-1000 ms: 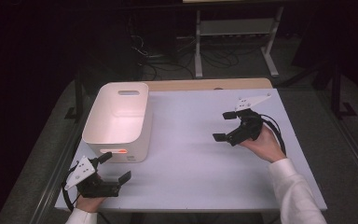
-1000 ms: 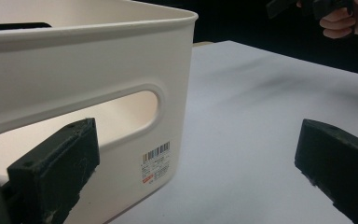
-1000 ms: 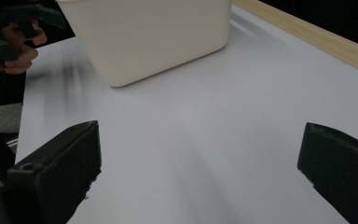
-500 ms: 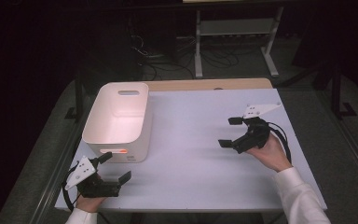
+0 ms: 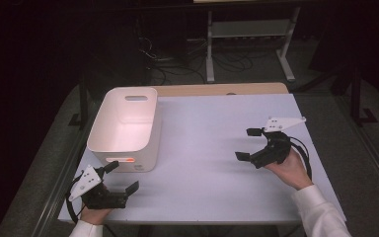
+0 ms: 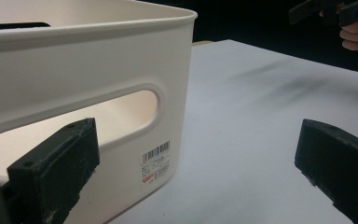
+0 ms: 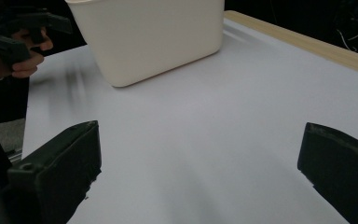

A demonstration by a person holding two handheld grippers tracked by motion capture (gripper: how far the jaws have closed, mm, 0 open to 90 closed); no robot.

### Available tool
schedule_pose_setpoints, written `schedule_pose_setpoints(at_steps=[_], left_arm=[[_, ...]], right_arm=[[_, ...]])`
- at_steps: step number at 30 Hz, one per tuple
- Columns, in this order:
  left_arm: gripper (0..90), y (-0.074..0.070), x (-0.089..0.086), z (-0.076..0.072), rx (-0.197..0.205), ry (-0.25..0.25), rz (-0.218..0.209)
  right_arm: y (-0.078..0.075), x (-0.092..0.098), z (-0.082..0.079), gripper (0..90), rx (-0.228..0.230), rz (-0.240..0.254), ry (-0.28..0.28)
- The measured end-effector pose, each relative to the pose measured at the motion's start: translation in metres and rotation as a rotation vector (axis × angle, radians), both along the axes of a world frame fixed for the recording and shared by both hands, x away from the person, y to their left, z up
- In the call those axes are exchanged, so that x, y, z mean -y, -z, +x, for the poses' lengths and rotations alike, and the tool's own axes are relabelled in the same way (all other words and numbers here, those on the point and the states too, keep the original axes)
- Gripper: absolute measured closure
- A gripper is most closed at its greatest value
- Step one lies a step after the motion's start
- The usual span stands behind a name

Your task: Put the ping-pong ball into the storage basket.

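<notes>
A white plastic bin [image 5: 123, 129] with handle slots stands on the left half of the white table [image 5: 212, 143]; its inside looks bare. My left gripper [image 5: 122, 176] is open at the table's front left corner, just before the bin's near end wall [image 6: 74, 88], which carries a barcode label [image 6: 155, 160]. My right gripper [image 5: 246, 144] is open over the right side of the table, held in a hand with a white sleeve [image 5: 321, 215], its jaws turned toward the bin [image 7: 154, 32]. Nothing sits between either pair of jaws.
A wooden strip [image 5: 222, 89] runs along the table's far edge. Beyond it stand a metal shelf frame [image 5: 246, 39] and loose cables [image 5: 168, 59] on the dark floor. Dark gaps flank the table on both sides.
My right gripper has drifted right and slightly toward the near edge, away from the bin. The left gripper and the bin have stayed put.
</notes>
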State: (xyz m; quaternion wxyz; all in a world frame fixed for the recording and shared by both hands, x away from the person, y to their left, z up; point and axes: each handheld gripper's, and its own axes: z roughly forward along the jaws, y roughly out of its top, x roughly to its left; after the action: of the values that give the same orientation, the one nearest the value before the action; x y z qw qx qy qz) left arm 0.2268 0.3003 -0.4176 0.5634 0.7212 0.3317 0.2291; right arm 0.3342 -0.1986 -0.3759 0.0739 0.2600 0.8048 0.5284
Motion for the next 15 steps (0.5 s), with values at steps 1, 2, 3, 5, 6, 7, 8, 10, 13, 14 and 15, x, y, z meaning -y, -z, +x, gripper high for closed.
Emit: schedule_pose_setpoints(at_steps=[1, 2, 3, 5, 6, 7, 8, 10, 13, 14, 15], left_arm=[[0.0, 0.000, 0.000, 0.000, 0.001, 0.001, 0.000], [0.0, 0.000, 0.000, 0.000, 0.000, 0.001, 0.000], [0.0, 0.000, 0.000, 0.000, -0.001, 0.000, -0.007], [0.0, 0.000, 0.001, 0.000, -0.001, -0.001, -0.009], [0.0, 0.000, 0.001, 0.000, 0.001, 0.000, -0.009], [0.0, 0.000, 0.001, 0.000, 0.000, -0.001, -0.010], [0.0, 0.000, 0.001, 0.000, 0.000, -0.002, -0.013], [0.0, 0.000, 0.001, 0.000, -0.001, -0.003, -0.013], [0.0, 0.000, 0.001, 0.000, 0.000, -0.001, -0.013], [0.0, 0.000, 0.001, 0.000, -0.001, -0.001, -0.014], [0.0, 0.000, 0.001, 0.000, -0.001, -0.001, -0.013]], right_arm=[[0.001, 0.001, -0.001, 0.0, -0.004, -0.004, 0.002], [0.002, 0.002, -0.002, 0.0, -0.007, -0.010, 0.007], [0.002, 0.003, -0.003, 0.0, 0.000, -0.007, 0.010], [0.002, 0.006, -0.005, 0.0, 0.001, 0.003, 0.015], [0.002, 0.007, -0.006, 0.0, 0.009, 0.007, 0.021], [0.003, 0.008, -0.007, 0.0, 0.014, 0.012, 0.025], [0.003, 0.010, -0.008, 0.0, 0.015, 0.017, 0.028], [0.004, 0.012, -0.010, 0.0, 0.026, 0.021, 0.033], [0.007, 0.015, -0.012, 0.0, 0.031, 0.022, 0.045], [0.007, 0.016, -0.013, 0.0, 0.028, 0.024, 0.049], [0.008, 0.017, -0.014, 0.0, 0.032, 0.027, 0.051]])
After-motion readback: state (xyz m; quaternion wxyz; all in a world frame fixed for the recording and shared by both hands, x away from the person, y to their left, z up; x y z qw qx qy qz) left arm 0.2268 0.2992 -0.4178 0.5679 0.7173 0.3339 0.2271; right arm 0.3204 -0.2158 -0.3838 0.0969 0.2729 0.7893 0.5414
